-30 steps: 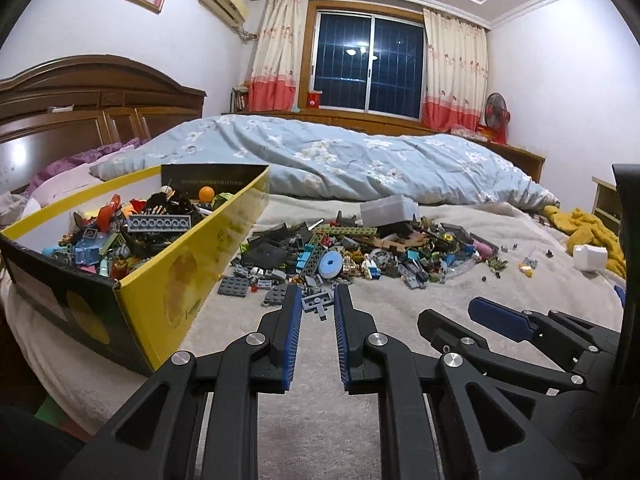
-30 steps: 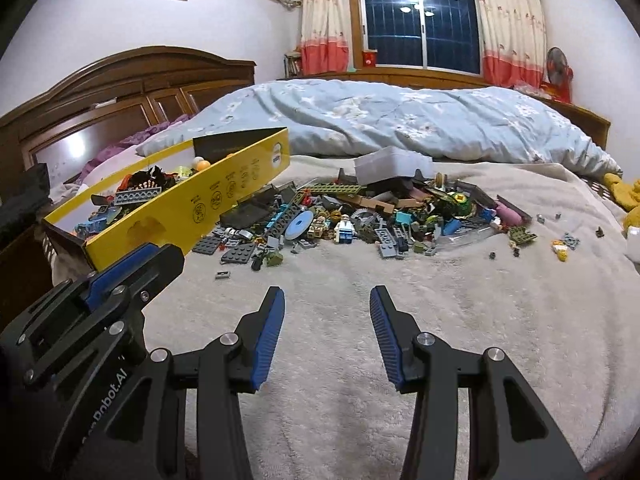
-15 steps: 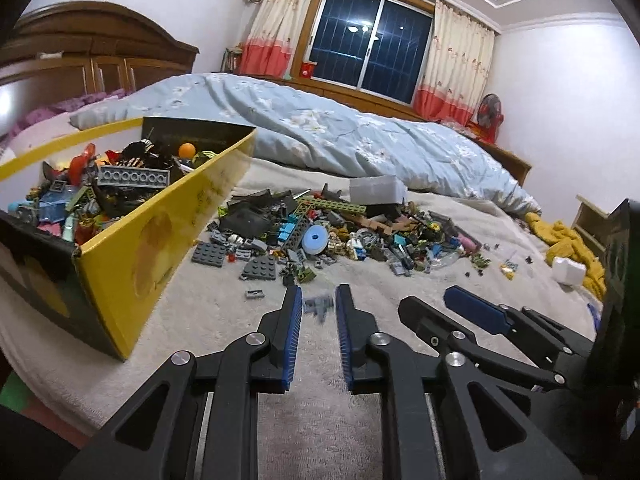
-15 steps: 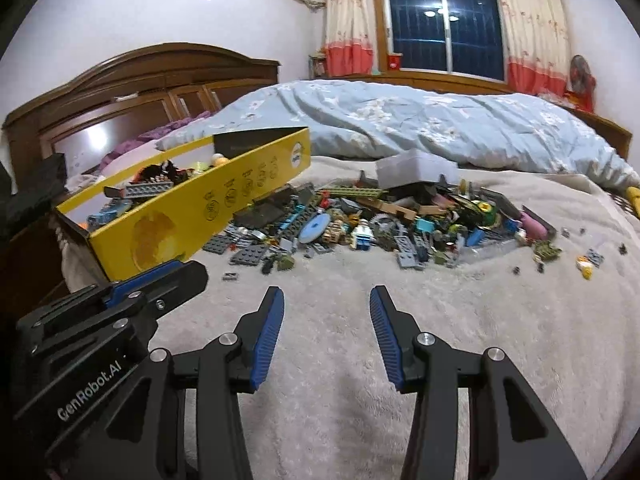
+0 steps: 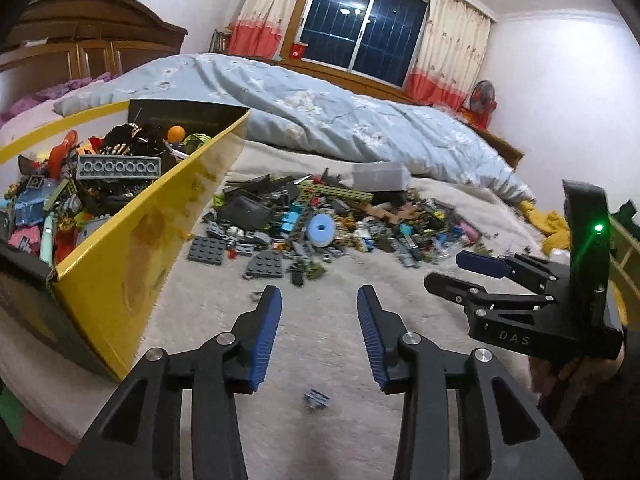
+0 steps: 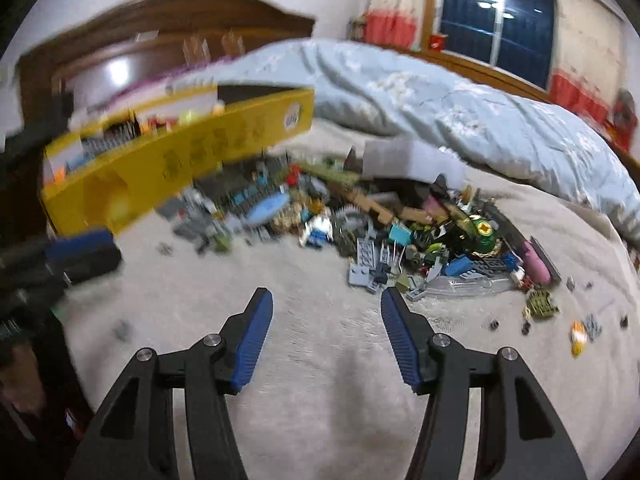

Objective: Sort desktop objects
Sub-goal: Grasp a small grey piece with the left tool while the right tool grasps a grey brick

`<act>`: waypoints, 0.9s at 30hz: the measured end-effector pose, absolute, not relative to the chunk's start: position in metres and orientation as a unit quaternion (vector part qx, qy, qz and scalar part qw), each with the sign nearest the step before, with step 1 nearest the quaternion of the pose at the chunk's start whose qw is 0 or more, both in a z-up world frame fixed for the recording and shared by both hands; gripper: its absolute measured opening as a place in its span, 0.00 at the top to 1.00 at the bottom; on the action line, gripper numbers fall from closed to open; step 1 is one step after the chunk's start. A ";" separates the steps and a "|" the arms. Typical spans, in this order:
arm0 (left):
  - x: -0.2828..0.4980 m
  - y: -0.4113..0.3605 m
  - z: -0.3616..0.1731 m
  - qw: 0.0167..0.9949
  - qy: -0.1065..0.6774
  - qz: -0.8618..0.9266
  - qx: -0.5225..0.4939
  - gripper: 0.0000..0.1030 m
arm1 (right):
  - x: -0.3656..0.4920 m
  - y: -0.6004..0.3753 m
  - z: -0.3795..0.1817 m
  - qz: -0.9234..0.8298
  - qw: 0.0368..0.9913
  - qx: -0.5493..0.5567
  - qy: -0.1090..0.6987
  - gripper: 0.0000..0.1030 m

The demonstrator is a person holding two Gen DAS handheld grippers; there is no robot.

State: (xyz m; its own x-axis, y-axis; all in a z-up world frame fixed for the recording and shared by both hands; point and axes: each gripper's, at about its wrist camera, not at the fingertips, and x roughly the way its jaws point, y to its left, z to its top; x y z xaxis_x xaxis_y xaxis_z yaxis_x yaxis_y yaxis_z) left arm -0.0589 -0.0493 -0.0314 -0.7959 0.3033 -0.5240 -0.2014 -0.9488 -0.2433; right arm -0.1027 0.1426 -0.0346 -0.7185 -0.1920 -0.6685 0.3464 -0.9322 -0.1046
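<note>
Yellow box [image 5: 132, 256] left | brick pile [image 5: 320, 224] ahead, blurred | both hand-held grippers parted, just widening, empty

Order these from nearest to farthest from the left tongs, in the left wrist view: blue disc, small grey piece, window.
1. Small grey piece: on the blanket, under the left tongs.
2. Blue disc: in the brick pile, ahead.
3. Window: far wall.

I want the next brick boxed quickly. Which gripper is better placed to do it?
Probably the left gripper: the yellow box sits right beside it, and loose grey plates lie just ahead of its open, empty fingers. The right gripper is farther from the box.
</note>
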 end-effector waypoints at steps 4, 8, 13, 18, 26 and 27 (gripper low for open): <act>-0.070 -0.045 -0.039 0.118 -0.063 0.949 -0.287 0.61 | -0.126 0.146 -0.052 -0.900 0.176 0.386 0.099 0.45; -0.085 -0.048 -0.046 0.112 -0.076 0.944 -0.302 0.61 | -0.149 0.155 -0.064 -0.884 0.191 0.421 0.059 0.45; -0.107 -0.052 -0.064 0.061 -0.081 0.932 -0.348 0.61 | -0.161 0.167 -0.067 -0.887 0.183 0.424 0.014 0.60; -0.109 -0.057 -0.074 0.025 -0.106 0.928 -0.356 0.73 | -0.164 0.164 -0.068 -0.895 0.161 0.416 0.016 0.65; -0.105 -0.051 -0.074 0.033 -0.117 0.932 -0.342 0.84 | -0.172 0.152 -0.068 -0.904 0.128 0.405 0.036 0.80; -0.107 -0.049 -0.073 0.043 -0.120 0.932 -0.340 0.84 | -0.171 0.151 -0.067 -0.905 0.133 0.403 0.036 0.86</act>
State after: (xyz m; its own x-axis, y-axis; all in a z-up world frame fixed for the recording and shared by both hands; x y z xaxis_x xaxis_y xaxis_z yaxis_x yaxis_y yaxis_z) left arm -0.1067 -0.0493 -0.0727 -0.7644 0.1626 -0.6239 0.0014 -0.9672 -0.2538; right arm -0.1706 0.1508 -0.0668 -0.6401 -0.2117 -0.7385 0.2700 -0.9619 0.0417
